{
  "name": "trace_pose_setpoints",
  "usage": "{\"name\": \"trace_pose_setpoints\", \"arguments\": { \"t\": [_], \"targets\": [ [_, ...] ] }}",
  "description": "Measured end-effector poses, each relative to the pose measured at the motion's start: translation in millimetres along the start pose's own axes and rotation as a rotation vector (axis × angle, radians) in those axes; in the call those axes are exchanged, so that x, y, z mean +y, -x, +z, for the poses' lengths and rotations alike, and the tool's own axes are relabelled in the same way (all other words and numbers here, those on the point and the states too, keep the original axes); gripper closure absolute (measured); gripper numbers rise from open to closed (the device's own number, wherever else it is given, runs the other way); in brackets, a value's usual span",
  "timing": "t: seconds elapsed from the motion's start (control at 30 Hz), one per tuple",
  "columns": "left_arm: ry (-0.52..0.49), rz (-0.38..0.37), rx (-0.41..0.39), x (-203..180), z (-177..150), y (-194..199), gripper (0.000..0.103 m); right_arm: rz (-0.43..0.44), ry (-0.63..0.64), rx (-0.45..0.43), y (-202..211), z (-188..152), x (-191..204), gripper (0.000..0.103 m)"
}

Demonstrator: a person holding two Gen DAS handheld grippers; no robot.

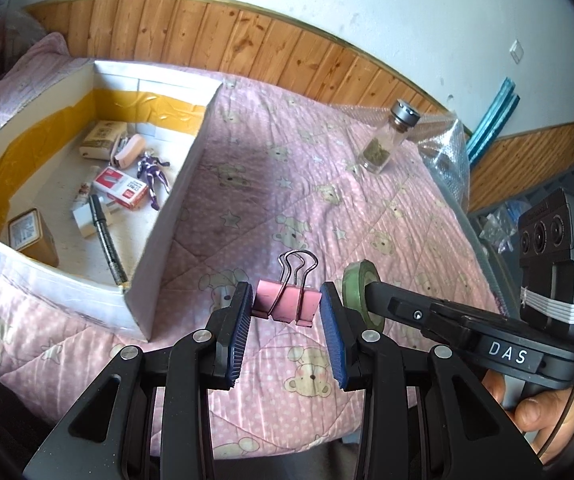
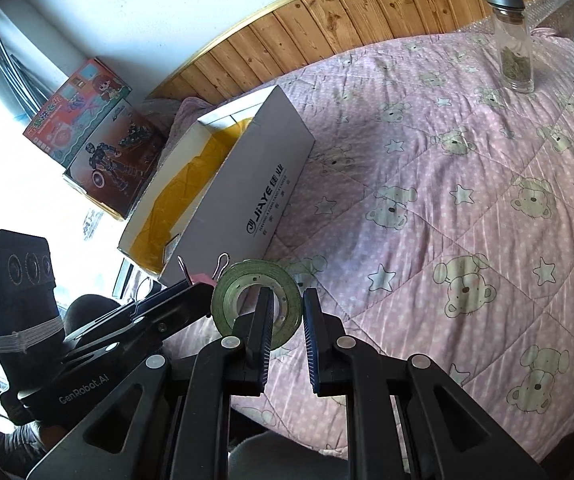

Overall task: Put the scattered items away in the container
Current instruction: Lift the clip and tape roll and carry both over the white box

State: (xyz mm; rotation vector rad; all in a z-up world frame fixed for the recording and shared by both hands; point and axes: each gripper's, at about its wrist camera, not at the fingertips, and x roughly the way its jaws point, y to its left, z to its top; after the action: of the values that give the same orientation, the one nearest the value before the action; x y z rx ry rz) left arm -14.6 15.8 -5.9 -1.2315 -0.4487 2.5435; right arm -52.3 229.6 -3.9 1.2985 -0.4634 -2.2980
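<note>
My left gripper is shut on a pink binder clip, held above the quilt just right of the white cardboard box. The box holds a black marker, a purple toy figure, a red-and-white pack and small cartons. My right gripper is shut on the wall of a green tape roll, one finger through its hole. In the left wrist view the right gripper and the tape roll hang close beside the clip. In the right wrist view the box lies ahead to the left.
A glass bottle with a silver cap stands upright at the far side of the pink bear quilt. Bubble wrap lies at the quilt's right edge. Two printed toy boxes lean behind the white box. Wooden panelling backs the bed.
</note>
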Motion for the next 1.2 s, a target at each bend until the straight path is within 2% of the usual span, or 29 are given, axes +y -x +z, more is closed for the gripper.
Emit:
{"name": "trace_pose_setpoints", "arguments": {
  "t": [0.53,1.2],
  "targets": [
    [0.081,-0.023,-0.104,28.8,17.3,44.4,0.067,0.034,0.117,-0.014,3.3,11.6,60.7,0.087],
    [0.192,-0.008,-0.206,91.0,44.9,77.3,0.067,0.058,0.231,-0.013,-19.1,45.9,125.1,0.087]
  ]
}}
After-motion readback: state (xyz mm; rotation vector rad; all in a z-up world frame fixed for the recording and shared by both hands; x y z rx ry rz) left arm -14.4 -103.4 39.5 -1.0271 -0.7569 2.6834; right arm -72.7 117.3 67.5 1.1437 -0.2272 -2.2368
